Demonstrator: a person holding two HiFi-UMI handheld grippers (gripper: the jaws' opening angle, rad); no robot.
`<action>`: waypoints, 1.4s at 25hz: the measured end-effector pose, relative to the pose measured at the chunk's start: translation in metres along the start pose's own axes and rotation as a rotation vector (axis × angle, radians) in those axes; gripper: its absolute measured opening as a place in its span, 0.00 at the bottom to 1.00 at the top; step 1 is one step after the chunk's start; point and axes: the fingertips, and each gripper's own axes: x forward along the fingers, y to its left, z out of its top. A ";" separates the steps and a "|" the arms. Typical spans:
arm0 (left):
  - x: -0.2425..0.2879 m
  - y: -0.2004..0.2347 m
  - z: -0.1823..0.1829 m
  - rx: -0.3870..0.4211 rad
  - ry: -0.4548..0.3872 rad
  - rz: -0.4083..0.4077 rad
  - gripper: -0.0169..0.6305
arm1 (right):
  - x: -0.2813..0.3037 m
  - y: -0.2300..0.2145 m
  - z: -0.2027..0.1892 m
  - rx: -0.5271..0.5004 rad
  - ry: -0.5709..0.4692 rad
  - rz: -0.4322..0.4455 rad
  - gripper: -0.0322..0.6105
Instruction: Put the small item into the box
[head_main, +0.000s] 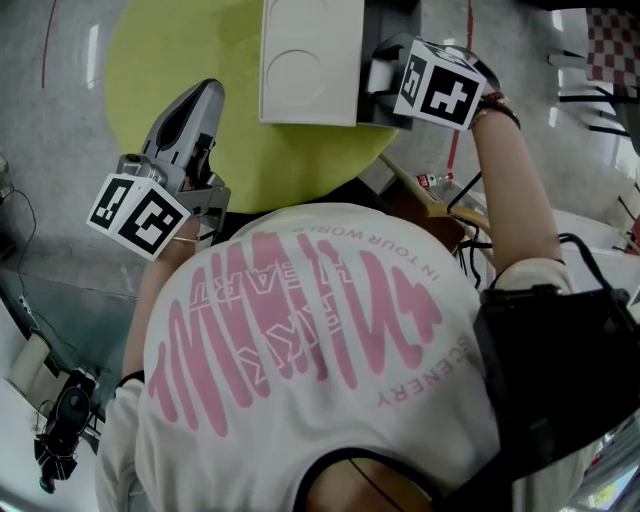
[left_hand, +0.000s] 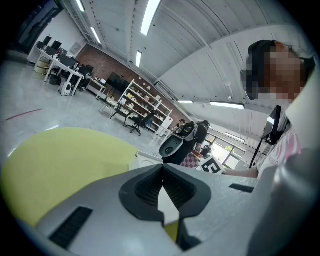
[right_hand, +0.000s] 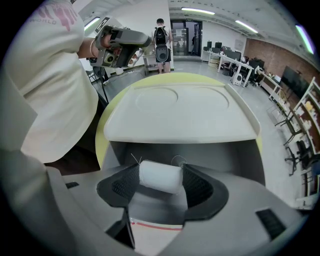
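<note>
Overhead plus two low views, seemingly sharing table (head_main: 150, 60)

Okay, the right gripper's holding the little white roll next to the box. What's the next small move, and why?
Probably bring the left gripper over to open the white box. Its top looks closed, the right gripper is shut on the white roll, and the left one is shut and empty, away from the box.

White rectangular box (head_main: 310, 60) lies on round yellow-green table (head_main: 170, 60), twelve o'clock; left gripper (head_main: 203, 95) at its nine, right gripper (head_main: 376, 76) at its three, small white roll (right_hand: 160, 176) between its jaws.
</note>
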 end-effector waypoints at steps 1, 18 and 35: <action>0.000 0.001 0.000 0.000 -0.001 0.002 0.04 | 0.000 0.000 0.000 0.000 0.000 -0.001 0.47; 0.005 -0.003 0.004 0.017 0.007 -0.014 0.04 | 0.003 -0.004 -0.001 -0.001 0.023 -0.017 0.47; 0.002 -0.006 0.006 0.023 0.006 -0.004 0.04 | -0.001 -0.003 -0.004 0.004 0.025 -0.013 0.47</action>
